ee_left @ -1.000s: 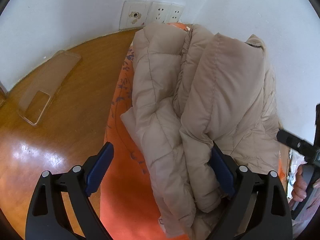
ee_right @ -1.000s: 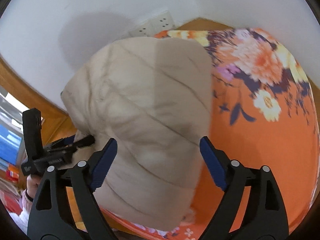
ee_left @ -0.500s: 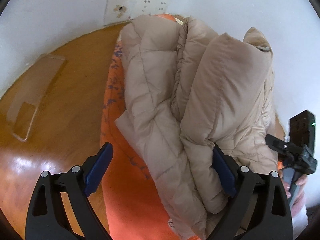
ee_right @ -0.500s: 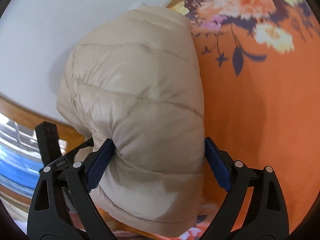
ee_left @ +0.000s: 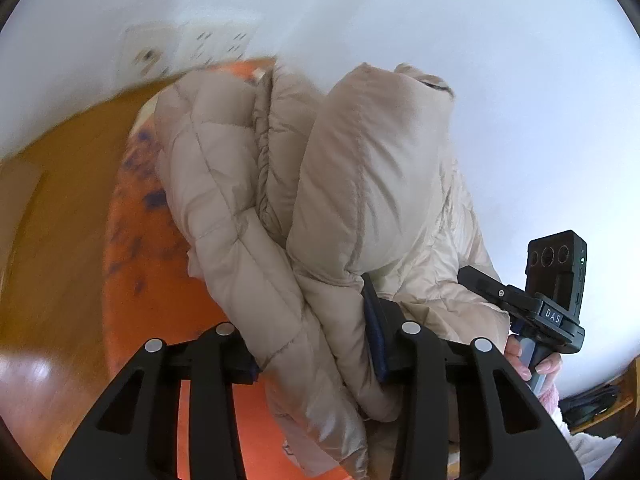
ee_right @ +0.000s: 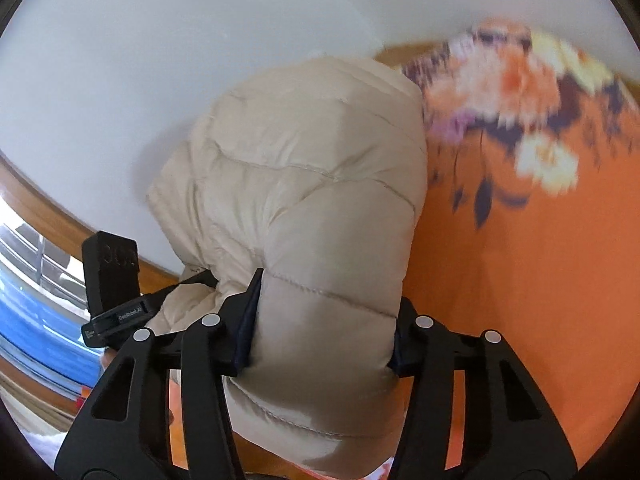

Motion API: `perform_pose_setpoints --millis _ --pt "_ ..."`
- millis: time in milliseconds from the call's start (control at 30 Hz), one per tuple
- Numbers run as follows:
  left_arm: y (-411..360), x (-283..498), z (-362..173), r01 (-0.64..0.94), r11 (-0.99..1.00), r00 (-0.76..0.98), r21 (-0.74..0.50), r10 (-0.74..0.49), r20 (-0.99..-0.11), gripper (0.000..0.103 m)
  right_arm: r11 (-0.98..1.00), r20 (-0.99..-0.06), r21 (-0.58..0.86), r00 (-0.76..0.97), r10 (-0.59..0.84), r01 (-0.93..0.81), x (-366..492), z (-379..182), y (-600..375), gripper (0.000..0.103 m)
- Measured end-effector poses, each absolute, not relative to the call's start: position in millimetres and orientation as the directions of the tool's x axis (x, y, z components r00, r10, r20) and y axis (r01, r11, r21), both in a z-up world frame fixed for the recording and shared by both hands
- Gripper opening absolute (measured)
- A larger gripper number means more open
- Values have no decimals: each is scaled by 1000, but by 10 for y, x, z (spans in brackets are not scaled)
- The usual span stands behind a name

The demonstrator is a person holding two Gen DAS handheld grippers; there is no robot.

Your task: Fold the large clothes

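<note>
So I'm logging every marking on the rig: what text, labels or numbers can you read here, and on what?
"DAS": white letters on the right gripper's black mount, seen from the left wrist.
"GenRobot.AI": small label on the left gripper's mount, seen from the right wrist, barely legible.
Smaller print below it: too small to read.
Beige down jacket: no text visible.

Beige puffer jacket [ee_left: 320,208], bunched, on orange cloth.

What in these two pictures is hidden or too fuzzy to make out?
- Left view: the wall sockets are motion-blurred; hole details unreadable.
- Left view: the left gripper pad faces are buried in the beige puffer jacket.
- Right view: the floral cloth pattern is smeared.
- Right view: jacket's lower end is cut off by the edge.
</note>
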State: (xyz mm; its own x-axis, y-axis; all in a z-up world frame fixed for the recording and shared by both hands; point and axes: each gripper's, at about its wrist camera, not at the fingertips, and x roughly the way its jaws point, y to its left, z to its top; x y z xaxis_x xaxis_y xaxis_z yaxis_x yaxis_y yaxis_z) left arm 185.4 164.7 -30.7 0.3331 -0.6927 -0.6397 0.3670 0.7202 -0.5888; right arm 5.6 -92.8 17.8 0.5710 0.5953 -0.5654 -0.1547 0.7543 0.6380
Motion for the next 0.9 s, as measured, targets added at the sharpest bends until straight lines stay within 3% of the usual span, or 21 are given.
perform_pose_setpoints --millis 200,400,600,733,900 --pt "1100 1972 -129 414 719 375 -558 -694 -615 39 799 -565 571 614 551 -191 210 450 -1388 51" --pt "729 2034 -545 342 783 344 -520 -619 -706 40 855 -684 494 538 493 -157 339 162 -1592 52" --pt "805 1806 -776 191 893 430 -408 -450 -783 65 866 -742 454 450 497 -209 363 -110 -1560 58" --pt "892 1684 -858 111 919 442 -378 -386 -810 68 880 -777 416 415 474 -228 392 -251 -1429 68" --pt "860 1603 -806 51 929 445 -365 -349 -825 71 886 -782 399 418 463 -235 303 -264 -1389 69"
